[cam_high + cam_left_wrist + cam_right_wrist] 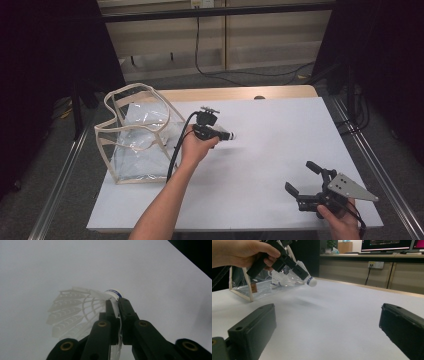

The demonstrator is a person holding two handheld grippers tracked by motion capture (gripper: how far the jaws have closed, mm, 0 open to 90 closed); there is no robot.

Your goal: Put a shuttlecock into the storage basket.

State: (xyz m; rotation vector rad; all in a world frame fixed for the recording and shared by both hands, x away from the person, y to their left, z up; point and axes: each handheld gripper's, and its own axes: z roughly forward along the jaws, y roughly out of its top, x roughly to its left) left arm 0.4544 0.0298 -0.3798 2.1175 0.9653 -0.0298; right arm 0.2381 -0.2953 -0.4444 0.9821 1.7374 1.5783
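One white table (280, 150), two hand-held grippers, one clear bag, at least two shuttlecocks.

Left hand-held gripper (227, 135): centre-left of the high view, just right of the bag, held in the person's left hand (196, 146), which enters from the bottom edge. Jaws pressed together, pinching one white shuttlecock (82, 312). In the left gripper view the jaws clamp the skirt wall near the base; the feathered skirt fans out to the left of the jaws, and the white cork with its blue band (114, 293) pokes out just past the jaw tips at frame centre. In the right gripper view the same shuttlecock sits in the upper-left of the frame, cork pointing down and right, clear of the table with a faint shadow under it.

Right hand-held gripper (305, 180): lower right of the high view, near the table's front edge, held in the right hand (342, 220). Jaws spread wide, nothing between them. Grey three-cornered plate on top. In its own view the two black jaws sit at lower left and lower right, bare table between.

Clear plastic bag (135, 137), cream trim, one count: upper left of the table in the high view, standing open. Through its wall in the right gripper view, one more shuttlecock (277, 280) lies inside, behind the held one; more than that I cannot tell.

Background, right gripper view, top right: two monitors (387, 243) on a counter, one wall socket (375, 264) with a cable.
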